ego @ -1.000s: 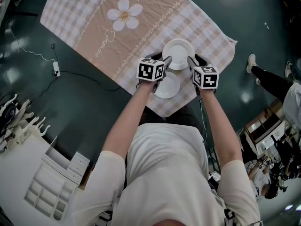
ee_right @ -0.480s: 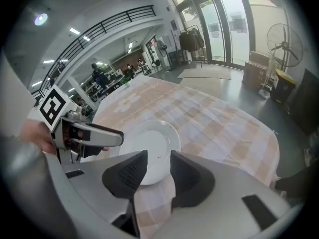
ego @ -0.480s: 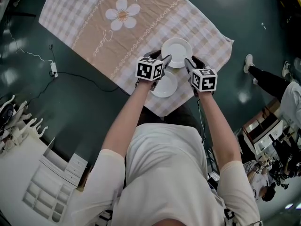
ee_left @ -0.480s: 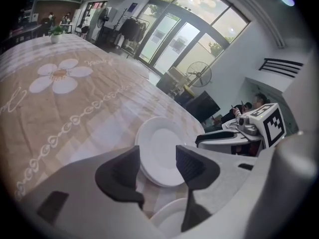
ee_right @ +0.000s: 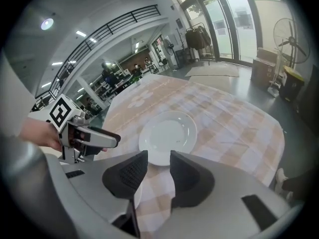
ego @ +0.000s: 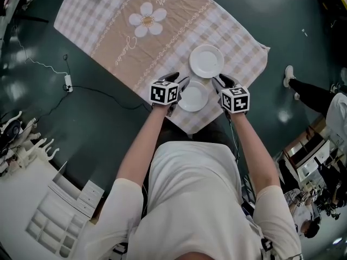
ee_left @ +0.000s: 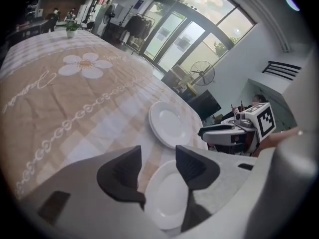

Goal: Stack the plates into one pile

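- Beige checked tablecloth (ego: 162,37) with a daisy print covers the table above a dark floor (ego: 65,123). At near left a white divided tray (ego: 54,221) sits on a pale bench, and I can make out nothing in its compartments.
- Nearest the person, the left gripper (ego: 179,86) hangs at the left rim of the near plate (ego: 193,96). Its jaws are wide and have just been opening. The rim shows between them, but the pads press on nothing.
- Opposite it, the right gripper (ego: 219,83) stands with its jaws apart and only cloth between them.
- Flanking the plate like this looks like readiness for a 2-handed lift.
- Just beyond lies the far plate (ego: 206,62), flat and bare like the near one. The 2 plates sit just beside each other and are not yet stacked.
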A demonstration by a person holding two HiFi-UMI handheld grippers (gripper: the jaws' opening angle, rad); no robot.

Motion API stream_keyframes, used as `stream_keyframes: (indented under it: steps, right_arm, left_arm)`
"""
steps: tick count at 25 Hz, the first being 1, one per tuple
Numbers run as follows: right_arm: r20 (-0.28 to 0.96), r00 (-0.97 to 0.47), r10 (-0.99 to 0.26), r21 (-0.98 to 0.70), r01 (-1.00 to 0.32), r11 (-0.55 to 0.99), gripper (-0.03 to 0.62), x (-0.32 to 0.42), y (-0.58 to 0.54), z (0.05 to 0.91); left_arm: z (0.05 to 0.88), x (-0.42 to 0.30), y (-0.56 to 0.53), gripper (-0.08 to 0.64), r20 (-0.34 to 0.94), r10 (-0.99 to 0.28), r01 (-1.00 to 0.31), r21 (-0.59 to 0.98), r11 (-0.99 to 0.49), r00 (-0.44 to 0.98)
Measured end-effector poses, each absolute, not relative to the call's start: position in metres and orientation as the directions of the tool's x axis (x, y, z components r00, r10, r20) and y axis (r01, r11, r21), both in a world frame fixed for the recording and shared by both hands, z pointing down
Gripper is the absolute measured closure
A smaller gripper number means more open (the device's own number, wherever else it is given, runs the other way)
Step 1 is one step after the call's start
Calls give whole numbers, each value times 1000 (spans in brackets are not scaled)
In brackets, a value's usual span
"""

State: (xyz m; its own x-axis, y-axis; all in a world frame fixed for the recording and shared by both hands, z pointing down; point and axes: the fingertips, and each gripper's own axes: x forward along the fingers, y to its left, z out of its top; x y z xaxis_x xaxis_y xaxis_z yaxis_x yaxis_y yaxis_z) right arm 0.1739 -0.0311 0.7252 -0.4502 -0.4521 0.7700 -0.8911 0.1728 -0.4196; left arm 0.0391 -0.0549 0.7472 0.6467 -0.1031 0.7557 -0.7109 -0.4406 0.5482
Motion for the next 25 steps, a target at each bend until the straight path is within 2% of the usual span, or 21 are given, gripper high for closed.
stream_keyframes:
  steps: [11,25]
  right_arm:
    - [768,-518,-377,-473,-855,212,439,130,30,738]
    - [783,-519,-344,-489,-855,176,439,120,57,760]
  left_arm:
    - [760,-3,17,347,770,-83,-734,561,-382,633]
    - [773,-6,43,347,759,-90,-744,596,-303,645]
